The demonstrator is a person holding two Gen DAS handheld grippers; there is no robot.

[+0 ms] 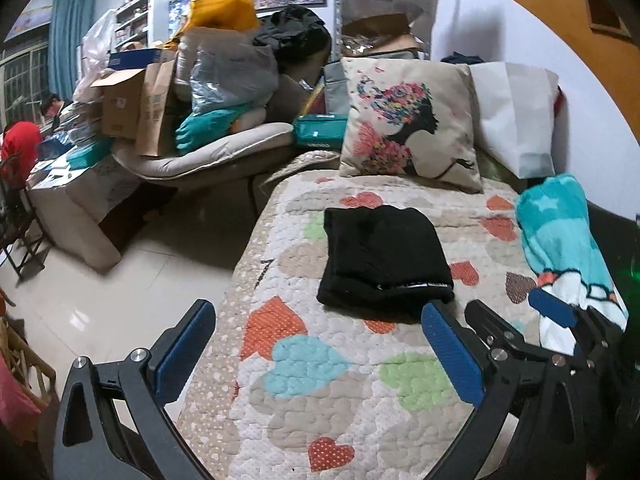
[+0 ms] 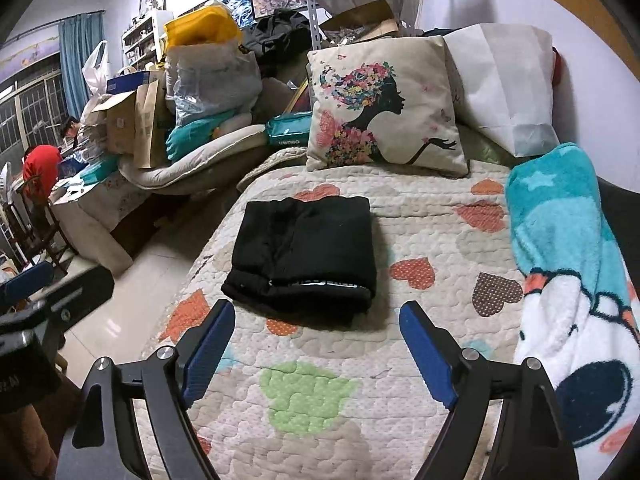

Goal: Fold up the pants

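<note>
One pair of black pants (image 2: pixel 304 254) lies folded into a compact rectangle on the bed's heart-patterned quilt (image 2: pixel 320 392), toward the quilt's left edge. A band of pale lettering runs along the near fold, too small to read.

Two tools show. The left tool (image 1: pixel 318 322) has its blue pads (image 1: pixel 186 350) spread wide with nothing between them, short of the pants. The right tool (image 2: pixel 316 320) also stands open and empty, its pads apart just near of the fold; neither touches the cloth.

At the far end one printed cushion (image 2: pixel 384 104) with a flower-haired silhouette leans upright, one white paper bag (image 2: pixel 504 84) to its right. One turquoise fleece blanket (image 2: pixel 568 248) with stars lies along the right edge.

Left of the bed, a couch is heaped: one open cardboard box (image 1: pixel 120 108), contents hidden; one brown paper bag (image 1: pixel 154 108); a clear plastic bag (image 1: pixel 228 72) stuffed with pale bedding, one yellow bag (image 1: pixel 222 10) on top. One teal packet (image 2: pixel 286 132) bears unreadable print. A person in red (image 1: pixel 18 140) sits far left.
</note>
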